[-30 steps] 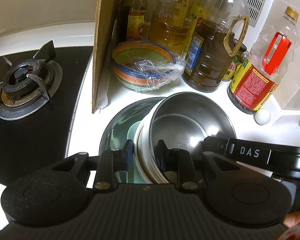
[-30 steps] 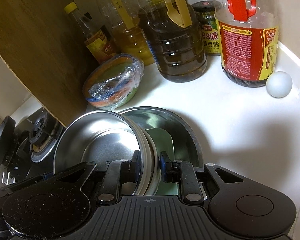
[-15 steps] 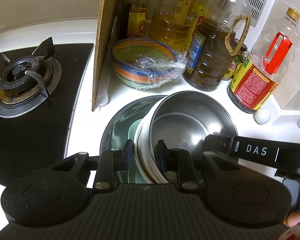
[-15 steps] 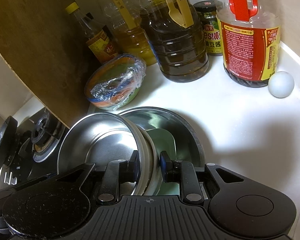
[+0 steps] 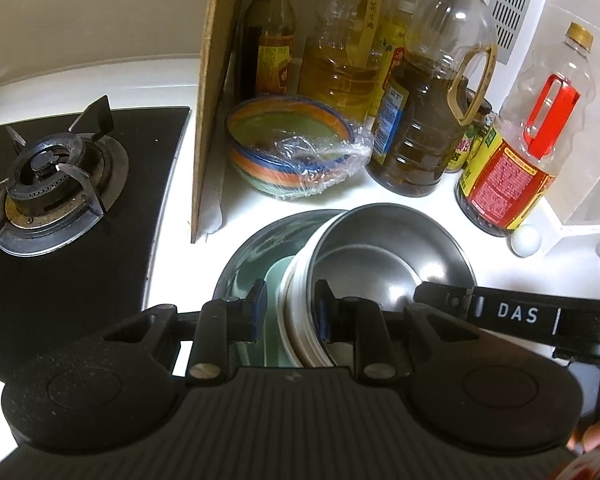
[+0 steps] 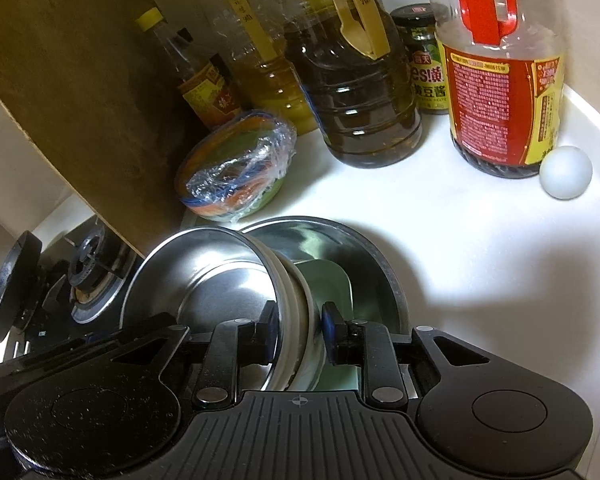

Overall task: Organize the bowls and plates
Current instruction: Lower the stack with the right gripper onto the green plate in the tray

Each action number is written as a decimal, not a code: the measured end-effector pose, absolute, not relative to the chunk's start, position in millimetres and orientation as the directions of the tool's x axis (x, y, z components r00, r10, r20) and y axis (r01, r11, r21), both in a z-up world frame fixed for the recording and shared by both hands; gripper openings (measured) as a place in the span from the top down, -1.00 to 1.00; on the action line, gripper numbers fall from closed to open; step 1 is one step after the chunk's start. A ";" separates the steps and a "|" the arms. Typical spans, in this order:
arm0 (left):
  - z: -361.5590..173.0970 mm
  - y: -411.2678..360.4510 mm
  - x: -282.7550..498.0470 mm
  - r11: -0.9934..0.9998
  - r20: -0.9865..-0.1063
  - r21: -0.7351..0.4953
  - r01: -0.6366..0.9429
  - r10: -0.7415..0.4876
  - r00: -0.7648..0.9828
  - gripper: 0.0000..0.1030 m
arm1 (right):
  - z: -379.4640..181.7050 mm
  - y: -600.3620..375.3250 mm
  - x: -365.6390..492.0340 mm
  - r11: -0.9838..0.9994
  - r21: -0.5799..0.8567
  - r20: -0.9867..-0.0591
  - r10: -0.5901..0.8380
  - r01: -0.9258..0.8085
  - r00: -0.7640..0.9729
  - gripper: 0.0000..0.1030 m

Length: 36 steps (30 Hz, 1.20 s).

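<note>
A steel bowl nests on white bowls, and the stack leans tilted inside a wide steel basin. A pale green square dish lies in the basin beside them. My left gripper is shut across the stack's near rim, with one finger inside the steel bowl. My right gripper straddles the opposite rim of the steel bowl and white bowls. Its jaws are opening, the pads still against the rim.
A striped bowl under cling film sits just behind the basin, with oil bottles and a red-handled bottle along the wall. A wooden board stands between the counter and the gas burner. A white egg lies at the right.
The right gripper's fingers stand slightly wider apart on the rim. The bowl stack and the left gripper have barely shifted.
</note>
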<state>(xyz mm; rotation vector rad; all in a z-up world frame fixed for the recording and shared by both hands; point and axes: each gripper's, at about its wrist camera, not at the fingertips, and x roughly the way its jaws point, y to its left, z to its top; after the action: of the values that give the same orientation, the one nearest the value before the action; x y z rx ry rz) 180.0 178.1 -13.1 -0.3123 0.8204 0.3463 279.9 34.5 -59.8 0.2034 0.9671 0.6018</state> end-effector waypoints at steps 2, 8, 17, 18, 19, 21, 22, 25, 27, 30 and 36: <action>-12.1 179.4 178.6 0.899 -0.754 -0.145 -0.413 0.170 0.634 0.57 | -57.0 33.6 279.5 0.814 0.423 -0.699 0.573 -0.399 0.427 0.47; -5.8 179.3 168.9 0.901 -0.741 -0.168 -0.400 0.153 0.654 0.57 | -48.8 22.5 277.8 0.790 0.460 -0.664 0.609 -0.405 0.434 0.45; -6.1 179.1 161.3 0.903 -0.731 -0.213 -0.373 0.106 0.674 0.60 | -52.8 0.5 271.6 0.748 0.545 -0.612 0.663 -0.378 0.430 0.48; -7.3 178.4 161.7 0.905 -0.733 -0.215 -0.367 0.099 0.673 0.66 | -53.2 -1.0 271.2 0.746 0.551 -0.608 0.665 -0.373 0.433 0.59; -8.3 177.3 161.7 0.905 -0.733 -0.221 -0.362 0.090 0.674 0.68 | -53.9 -1.9 271.5 0.739 0.564 -0.602 0.673 -0.368 0.430 0.67; -8.1 176.5 162.2 0.907 -0.733 -0.224 -0.357 0.085 0.675 0.70 | -54.7 -4.0 272.8 0.717 0.600 -0.587 0.696 -0.354 0.413 0.78; -8.1 176.6 162.6 0.908 -0.735 -0.223 -0.354 0.083 0.673 0.70 | -53.6 -3.4 272.6 0.721 0.597 -0.592 0.692 -0.352 0.414 0.78; -7.9 180.6 163.8 0.904 -0.738 -0.241 -0.353 0.065 0.672 0.69 | -52.1 -2.3 273.6 0.727 0.602 -0.601 0.685 -0.330 0.412 0.78; -7.3 183.1 165.3 0.901 -0.743 -0.253 -0.352 0.052 0.668 0.69 | -50.7 -2.1 277.0 0.730 0.613 -0.614 0.681 -0.303 0.399 0.78; -6.4 183.9 167.8 0.903 -0.752 -0.250 -0.350 0.047 0.658 0.69 | -47.0 -0.2 282.0 0.742 0.615 -0.643 0.668 -0.266 0.376 0.78; -5.8 185.3 173.6 0.909 -0.768 -0.236 -0.345 0.043 0.639 0.69 | -39.8 6.2 289.5 0.772 0.600 -0.694 0.632 -0.210 0.343 0.78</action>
<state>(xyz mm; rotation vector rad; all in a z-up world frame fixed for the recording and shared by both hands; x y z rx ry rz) 173.6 185.3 -5.8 -0.3823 0.8542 0.2272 289.5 6.2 -39.8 0.4473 1.0920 0.5715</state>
